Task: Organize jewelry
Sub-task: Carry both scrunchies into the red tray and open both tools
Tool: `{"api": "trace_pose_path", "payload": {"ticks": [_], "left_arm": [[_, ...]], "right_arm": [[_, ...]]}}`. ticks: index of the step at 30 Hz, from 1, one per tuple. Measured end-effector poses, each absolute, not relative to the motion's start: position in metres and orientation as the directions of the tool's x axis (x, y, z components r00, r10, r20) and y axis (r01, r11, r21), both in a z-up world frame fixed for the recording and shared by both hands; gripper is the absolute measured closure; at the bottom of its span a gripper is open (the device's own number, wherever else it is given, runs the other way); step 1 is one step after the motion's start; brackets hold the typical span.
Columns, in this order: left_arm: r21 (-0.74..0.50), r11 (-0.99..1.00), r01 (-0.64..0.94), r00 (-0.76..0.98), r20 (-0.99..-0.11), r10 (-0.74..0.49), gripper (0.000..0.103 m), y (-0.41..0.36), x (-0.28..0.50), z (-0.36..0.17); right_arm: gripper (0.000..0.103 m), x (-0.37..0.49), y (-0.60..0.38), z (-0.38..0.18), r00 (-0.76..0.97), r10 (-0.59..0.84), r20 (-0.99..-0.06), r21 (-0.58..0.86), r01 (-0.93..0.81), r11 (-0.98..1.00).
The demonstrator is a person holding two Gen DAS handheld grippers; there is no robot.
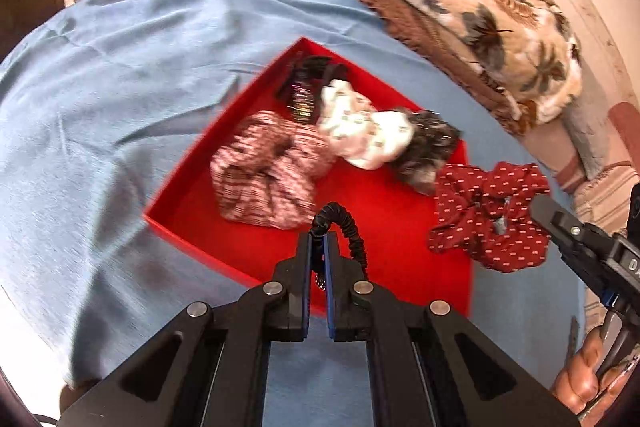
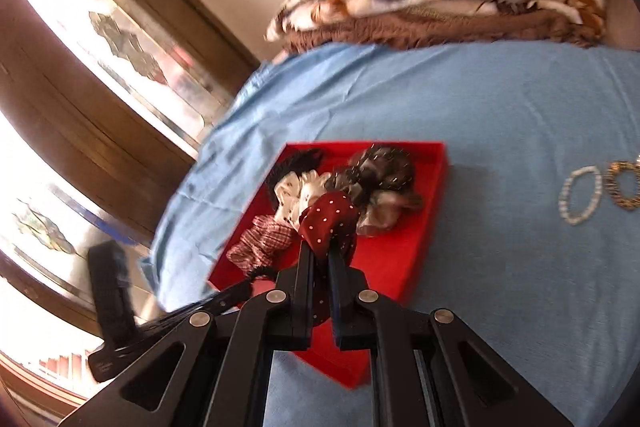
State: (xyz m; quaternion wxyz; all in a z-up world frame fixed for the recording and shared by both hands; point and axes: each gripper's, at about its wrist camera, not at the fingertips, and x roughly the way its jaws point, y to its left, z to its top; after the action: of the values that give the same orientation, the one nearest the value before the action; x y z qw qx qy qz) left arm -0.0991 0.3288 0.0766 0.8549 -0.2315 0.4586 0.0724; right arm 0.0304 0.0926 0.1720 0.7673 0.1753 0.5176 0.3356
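A red tray point(image 1: 192, 227) lies on a blue sheet and holds a pink checked scrunchie point(image 1: 264, 171), a white scrunchie point(image 1: 360, 131), a grey-black scrunchie point(image 1: 428, 151) and dark hair clips point(image 1: 304, 95). My left gripper point(image 1: 319, 239) is shut on a thin black hair tie point(image 1: 344, 223) above the tray's near part. My right gripper point(image 2: 320, 255) is shut on a dark red dotted scrunchie point(image 2: 332, 219), held over the tray; it also shows in the left wrist view point(image 1: 488, 215). A white bead bracelet point(image 2: 580, 195) and a gold bracelet point(image 2: 624, 187) lie on the sheet to the right.
A folded leaf-print blanket point(image 1: 460, 7) lies at the far side of the bed. The blue sheet point(image 2: 480, 115) stretches around the tray. A wooden door with glass panes point(image 2: 100, 67) stands to the left.
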Motion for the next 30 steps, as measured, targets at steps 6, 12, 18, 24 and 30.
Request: {"api": "trace_pose_path", "payload": {"ticks": [6, 12, 18, 24, 30], "left_arm": [[-0.307, 0.883, -0.355, 0.560, -0.826, -0.062, 0.098, 0.342, -0.095, 0.067], [-0.320, 0.880, -0.350, 0.577, -0.814, -0.066, 0.095, 0.345, -0.099, 0.069], [-0.347, 0.875, -0.337, 0.601, -0.795, -0.084, 0.089, 0.348, -0.110, 0.080], [-0.335, 0.870, -0.361, 0.638, -0.769, -0.031, 0.077, 0.358, -0.125, 0.100], [-0.310, 0.869, -0.386, 0.663, -0.748, 0.028, 0.069, 0.362, -0.135, 0.119]], "right_arm": [[0.095, 0.042, 0.129, 0.126, 0.180, 0.610, -0.771, 0.541, -0.319, 0.778], [0.095, 0.044, 0.147, 0.109, 0.161, 0.557, -0.815, 0.485, -0.337, 0.807], [0.095, 0.044, 0.167, 0.103, 0.139, 0.542, -0.829, 0.466, -0.363, 0.807], [0.093, 0.036, 0.190, 0.109, 0.132, 0.535, -0.835, 0.439, -0.426, 0.791], [0.070, 0.033, 0.174, 0.126, 0.169, 0.557, -0.813, 0.454, -0.415, 0.788]]}}
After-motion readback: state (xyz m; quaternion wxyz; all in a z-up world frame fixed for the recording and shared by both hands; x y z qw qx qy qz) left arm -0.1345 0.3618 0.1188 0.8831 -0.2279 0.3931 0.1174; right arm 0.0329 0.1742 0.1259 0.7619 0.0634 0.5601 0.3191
